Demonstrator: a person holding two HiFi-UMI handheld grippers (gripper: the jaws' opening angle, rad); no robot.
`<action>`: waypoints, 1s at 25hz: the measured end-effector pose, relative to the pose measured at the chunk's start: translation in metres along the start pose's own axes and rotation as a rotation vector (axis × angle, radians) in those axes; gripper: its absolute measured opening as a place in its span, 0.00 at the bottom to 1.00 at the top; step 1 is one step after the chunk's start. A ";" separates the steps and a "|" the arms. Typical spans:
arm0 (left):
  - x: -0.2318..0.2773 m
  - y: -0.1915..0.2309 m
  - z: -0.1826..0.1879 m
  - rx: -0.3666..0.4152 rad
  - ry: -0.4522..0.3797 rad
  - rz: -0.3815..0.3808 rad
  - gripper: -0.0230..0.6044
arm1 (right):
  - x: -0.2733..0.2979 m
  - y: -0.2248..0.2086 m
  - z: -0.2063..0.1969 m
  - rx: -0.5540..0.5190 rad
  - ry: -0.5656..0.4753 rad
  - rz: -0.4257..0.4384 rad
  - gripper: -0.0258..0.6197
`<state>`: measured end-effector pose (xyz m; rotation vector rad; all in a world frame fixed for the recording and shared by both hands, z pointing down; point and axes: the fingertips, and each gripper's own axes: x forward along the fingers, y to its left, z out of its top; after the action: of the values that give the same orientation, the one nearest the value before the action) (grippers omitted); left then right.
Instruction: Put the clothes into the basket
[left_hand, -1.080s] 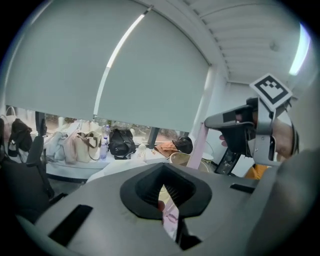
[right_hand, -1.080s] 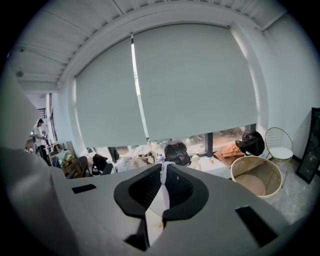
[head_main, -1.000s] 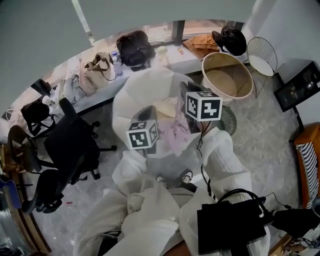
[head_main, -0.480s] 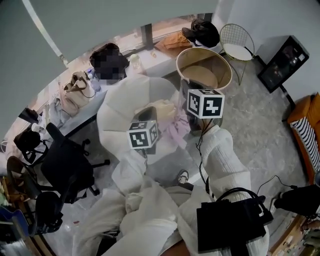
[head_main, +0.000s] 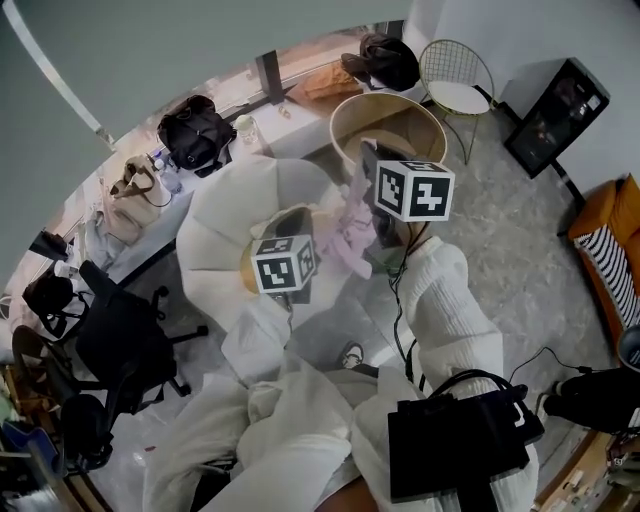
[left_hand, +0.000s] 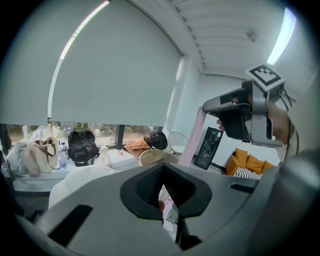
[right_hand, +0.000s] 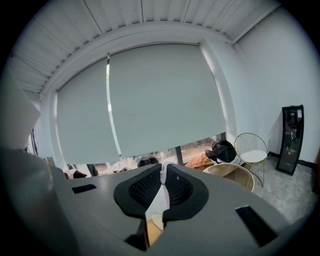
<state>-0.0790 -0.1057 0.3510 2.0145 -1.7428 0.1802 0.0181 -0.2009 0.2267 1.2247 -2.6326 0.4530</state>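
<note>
We judge the pale pink garment (head_main: 350, 238) light, soft and limp, best pinched at its upper edge, where the left gripper (left_hand: 167, 200) and the right gripper (right_hand: 161, 187) each have the fingers clenched on it, as it hangs in the air just near and left of the basket (head_main: 400, 115).

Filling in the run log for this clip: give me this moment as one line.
left gripper: shut on pink garment | right gripper: shut on same | basket: garment not yet in
</note>
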 end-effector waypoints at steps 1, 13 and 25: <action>0.006 -0.005 -0.001 -0.002 -0.001 0.003 0.05 | -0.001 -0.008 0.003 0.003 -0.006 0.004 0.10; 0.054 -0.055 0.015 0.009 -0.004 -0.048 0.05 | -0.016 -0.065 0.044 0.000 -0.056 -0.017 0.10; 0.108 -0.090 0.040 0.088 0.030 -0.218 0.05 | -0.065 -0.145 0.095 0.078 -0.210 -0.243 0.10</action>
<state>0.0197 -0.2126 0.3346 2.2350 -1.5082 0.2173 0.1657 -0.2767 0.1457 1.6770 -2.6037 0.4074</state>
